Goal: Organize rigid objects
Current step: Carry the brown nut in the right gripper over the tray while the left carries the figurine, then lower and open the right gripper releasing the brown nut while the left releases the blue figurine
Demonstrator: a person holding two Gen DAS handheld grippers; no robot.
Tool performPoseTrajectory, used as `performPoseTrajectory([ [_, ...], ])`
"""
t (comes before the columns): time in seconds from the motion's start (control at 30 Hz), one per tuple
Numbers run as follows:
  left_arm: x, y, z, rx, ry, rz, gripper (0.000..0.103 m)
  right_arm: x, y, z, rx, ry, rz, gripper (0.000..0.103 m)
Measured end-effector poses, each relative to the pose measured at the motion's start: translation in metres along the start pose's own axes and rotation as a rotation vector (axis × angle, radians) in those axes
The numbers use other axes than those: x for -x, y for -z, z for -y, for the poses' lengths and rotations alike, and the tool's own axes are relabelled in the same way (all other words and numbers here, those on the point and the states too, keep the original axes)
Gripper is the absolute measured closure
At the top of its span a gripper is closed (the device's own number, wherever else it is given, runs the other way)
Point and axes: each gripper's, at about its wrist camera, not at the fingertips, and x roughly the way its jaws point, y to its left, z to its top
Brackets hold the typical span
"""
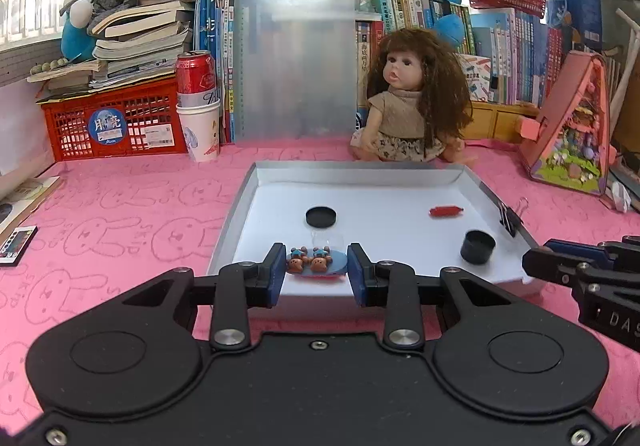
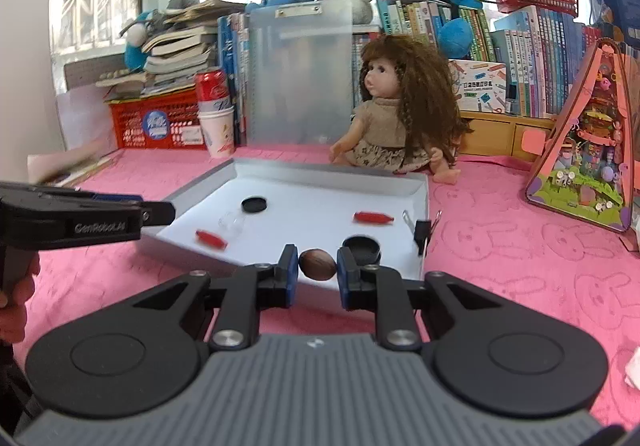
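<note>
Your left gripper (image 1: 317, 272) clamps a small blue disc with two bear figures (image 1: 314, 262) at the near edge of the white tray (image 1: 400, 238). Your right gripper (image 2: 318, 273) clamps a brown nut (image 2: 317, 264) over that same edge, beside the black cap (image 2: 361, 248).

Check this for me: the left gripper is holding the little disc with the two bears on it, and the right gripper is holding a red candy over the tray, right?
Not quite. The right gripper holds a brown nut, not a red candy, as the right wrist view shows. The left gripper does hold the bear disc over the tray.
</note>
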Motion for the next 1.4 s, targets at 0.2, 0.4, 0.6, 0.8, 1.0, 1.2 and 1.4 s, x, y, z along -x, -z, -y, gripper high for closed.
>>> performPoseTrajectory([
  [0.2,-0.02,-0.017,-0.002,-0.001,0.007,0.004,0.072,-0.021,-0.021,0.012,-0.039,-0.003,0.0,0.078],
  [0.4,-0.052,-0.026,-0.007,0.03,0.009,-0.016,0.072,-0.046,-0.032,0.016,-0.043,0.012,-0.008,0.078],
  [0.6,-0.088,-0.032,-0.011,0.044,-0.002,-0.055,0.072,-0.072,-0.039,0.024,-0.052,0.027,-0.036,0.078],
  [0.8,-0.116,-0.039,-0.01,0.023,-0.028,-0.082,0.072,-0.095,-0.042,0.034,-0.085,0.041,-0.068,0.078],
  [1.0,-0.135,-0.038,-0.008,0.015,-0.035,-0.112,0.072,-0.111,-0.04,0.035,-0.088,0.044,-0.092,0.078],
  [1.2,-0.144,-0.036,-0.004,0.008,-0.029,-0.131,0.072,-0.122,-0.039,0.033,-0.09,0.033,-0.116,0.078],
  [1.4,-0.153,-0.037,-0.004,0.008,-0.025,-0.142,0.072,-0.131,-0.039,0.035,-0.102,0.018,-0.134,0.078],
])
